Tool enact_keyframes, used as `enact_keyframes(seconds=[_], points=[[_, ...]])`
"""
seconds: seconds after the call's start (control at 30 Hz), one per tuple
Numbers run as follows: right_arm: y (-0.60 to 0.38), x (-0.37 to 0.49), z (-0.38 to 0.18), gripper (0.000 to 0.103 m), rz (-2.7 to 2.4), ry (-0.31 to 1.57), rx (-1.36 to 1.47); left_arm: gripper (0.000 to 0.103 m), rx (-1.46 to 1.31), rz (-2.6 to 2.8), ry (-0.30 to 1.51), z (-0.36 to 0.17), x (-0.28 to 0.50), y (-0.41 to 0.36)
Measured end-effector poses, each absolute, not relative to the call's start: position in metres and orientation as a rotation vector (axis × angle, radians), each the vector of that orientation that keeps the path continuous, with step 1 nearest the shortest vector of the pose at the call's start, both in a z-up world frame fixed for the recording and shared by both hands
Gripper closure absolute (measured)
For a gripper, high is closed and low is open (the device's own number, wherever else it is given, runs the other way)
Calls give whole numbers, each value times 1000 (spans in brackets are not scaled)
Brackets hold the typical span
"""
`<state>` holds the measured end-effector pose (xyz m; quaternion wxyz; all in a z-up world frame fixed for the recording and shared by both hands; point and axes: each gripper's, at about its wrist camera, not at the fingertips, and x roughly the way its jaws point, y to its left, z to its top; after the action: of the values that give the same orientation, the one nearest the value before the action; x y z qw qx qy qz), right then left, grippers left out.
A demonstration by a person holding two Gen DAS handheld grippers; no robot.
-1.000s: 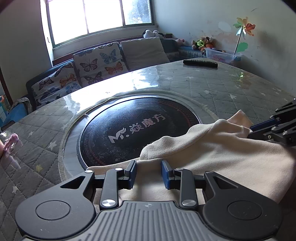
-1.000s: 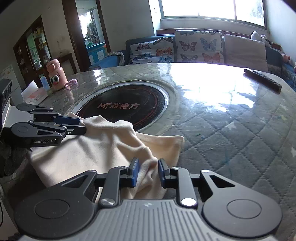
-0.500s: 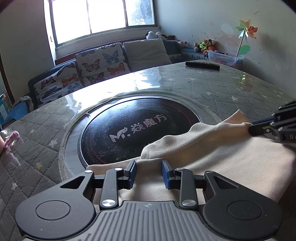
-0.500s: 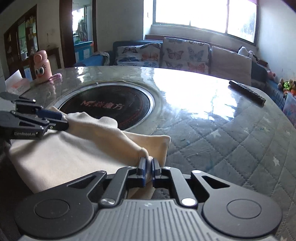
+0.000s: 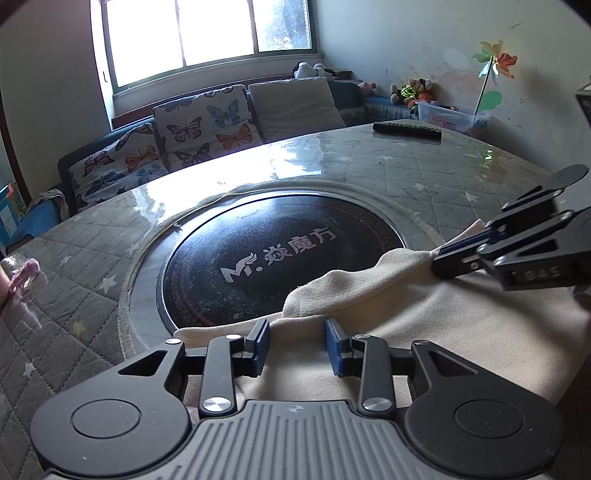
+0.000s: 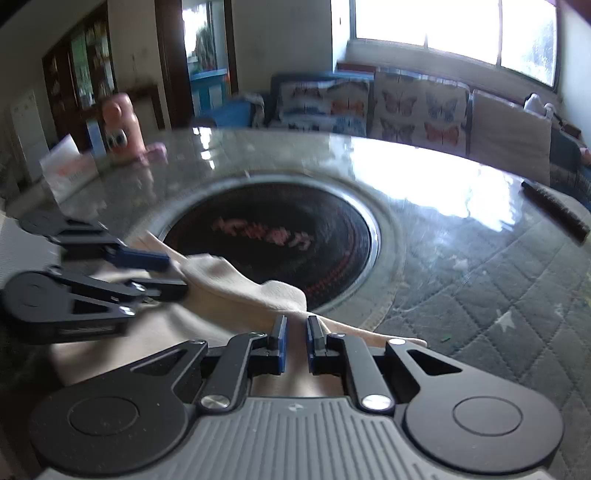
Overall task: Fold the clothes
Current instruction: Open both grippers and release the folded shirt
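The right gripper (image 6: pixel 295 345) pinches a fold of the cream garment (image 5: pixel 461 325). The left gripper (image 5: pixel 297 345), jaws opening, straddles the near hem. Step: first fold. Next, likely: left closes on the hem.

Daylight pours from the far window (image 5: pixel 207 33), glaring off my table (image 5: pixel 424 177); my right view smears with motion blur, edges bowed.
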<state>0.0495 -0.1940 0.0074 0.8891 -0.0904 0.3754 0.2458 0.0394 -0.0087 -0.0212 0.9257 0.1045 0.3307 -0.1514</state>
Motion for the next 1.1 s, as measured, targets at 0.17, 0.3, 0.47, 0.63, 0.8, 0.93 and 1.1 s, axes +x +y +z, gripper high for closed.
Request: enact_keyframes(seconds=[0.17, 0.3, 0.47, 0.63, 0.8, 0.93, 1.1], points=[[-201, 41, 17, 94, 529, 756, -174, 65, 216, -315, 667, -20, 36, -7], [-203, 17, 28, 91, 566, 719, -182, 65, 237, -337, 634, -11, 20, -10], [-201, -16, 36, 91, 616, 679, -201, 65, 266, -391, 586, 0, -15, -13], [-196, -46, 39, 90, 668, 645, -194, 65, 277, -437, 548, 7, -51, -14], [-187, -65, 34, 90, 700, 618, -212, 65, 277, -452, 543, 2, -67, -15], [-183, -73, 22, 90, 701, 631, -218, 65, 254, -440, 572, -8, -69, -11], [-187, -79, 19, 90, 698, 635, -206, 65, 240, -438, 578, -13, -72, -7]])
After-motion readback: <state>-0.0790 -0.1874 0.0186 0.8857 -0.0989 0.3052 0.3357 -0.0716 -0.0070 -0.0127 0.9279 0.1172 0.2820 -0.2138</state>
